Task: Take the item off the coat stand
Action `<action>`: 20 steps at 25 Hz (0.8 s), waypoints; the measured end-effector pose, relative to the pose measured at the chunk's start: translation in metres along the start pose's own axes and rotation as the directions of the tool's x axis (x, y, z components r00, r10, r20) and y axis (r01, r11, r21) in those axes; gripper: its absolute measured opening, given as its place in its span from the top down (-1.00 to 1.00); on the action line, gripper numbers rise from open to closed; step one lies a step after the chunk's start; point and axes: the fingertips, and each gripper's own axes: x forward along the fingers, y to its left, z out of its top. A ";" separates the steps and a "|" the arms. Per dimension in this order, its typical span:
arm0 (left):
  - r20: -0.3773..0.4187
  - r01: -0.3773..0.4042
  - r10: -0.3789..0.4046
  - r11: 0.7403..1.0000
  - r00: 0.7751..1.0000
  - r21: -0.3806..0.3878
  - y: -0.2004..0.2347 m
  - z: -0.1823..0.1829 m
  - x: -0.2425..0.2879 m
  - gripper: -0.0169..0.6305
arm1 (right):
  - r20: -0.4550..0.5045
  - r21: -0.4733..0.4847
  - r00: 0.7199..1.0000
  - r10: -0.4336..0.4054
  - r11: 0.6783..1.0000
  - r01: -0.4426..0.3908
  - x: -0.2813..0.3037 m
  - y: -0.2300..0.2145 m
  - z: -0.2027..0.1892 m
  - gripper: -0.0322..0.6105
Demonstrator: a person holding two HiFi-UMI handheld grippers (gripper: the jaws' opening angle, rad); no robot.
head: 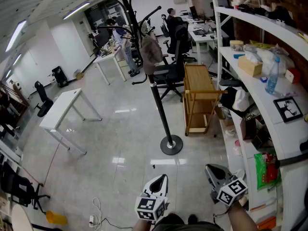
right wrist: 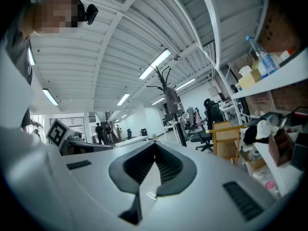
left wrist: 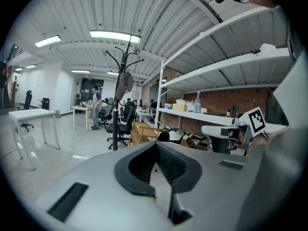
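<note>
Glossy office floor (head: 120, 148) spreads wide, and the coat stand (head: 158, 105) rises near its middle, clear enough to walk up to. Right of the coat stand runs a long white shelf unit (head: 269, 114), with a wooden cart (head: 198, 97) just beside the stand. The item (head: 150, 52), a grey-brown garment or bag, hangs from an upper hook. Well short of the stand's base, the left gripper (head: 162, 178) and right gripper (head: 212, 171) are held low, jaws together and empty, probably for the approach.
</note>
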 end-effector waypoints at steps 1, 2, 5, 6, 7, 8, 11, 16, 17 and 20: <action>0.001 0.005 -0.005 1.000 1.000 0.002 -0.001 0.001 0.003 0.92 | 0.006 0.008 1.000 -0.006 1.000 0.006 0.000 -0.004 0.001 0.88; 0.001 0.009 -0.009 1.000 1.000 0.004 -0.002 0.002 0.005 0.93 | 0.012 0.015 1.000 -0.012 1.000 0.011 0.001 -0.008 0.002 0.88; 0.006 0.012 -0.012 1.000 1.000 0.003 0.000 0.004 0.016 0.93 | 0.029 0.031 0.999 -0.029 0.999 0.028 0.006 -0.021 0.006 0.88; 0.009 0.011 -0.011 1.000 1.000 0.000 0.002 0.004 0.020 0.93 | 0.031 0.035 0.999 -0.033 0.999 0.032 0.008 -0.025 0.006 0.88; 0.013 0.009 -0.009 1.000 1.000 -0.003 0.004 0.004 0.023 0.93 | 0.030 0.038 0.999 -0.038 0.999 0.036 0.010 -0.029 0.005 0.88; 0.019 0.006 -0.006 1.000 1.000 -0.007 0.008 0.004 0.027 0.93 | 0.027 0.040 0.999 -0.041 0.998 0.040 0.013 -0.033 0.004 0.88; 0.034 0.003 -0.002 1.000 0.999 -0.021 0.021 0.007 0.041 0.93 | 0.012 0.035 0.999 -0.049 0.998 0.049 0.024 -0.044 0.001 0.88; 0.053 0.008 -0.006 0.999 0.999 -0.035 0.049 0.019 0.068 0.93 | 0.014 0.015 0.998 -0.058 0.998 0.057 0.057 -0.059 0.013 0.88; 0.058 0.009 -0.007 0.999 0.998 -0.038 0.054 0.022 0.076 0.93 | 0.016 0.008 0.998 -0.058 0.998 0.058 0.065 -0.063 0.017 0.88; 0.072 0.018 -0.015 0.999 0.997 -0.038 0.071 0.032 0.098 0.93 | 0.020 -0.007 0.998 -0.061 0.998 0.061 0.090 -0.074 0.026 0.88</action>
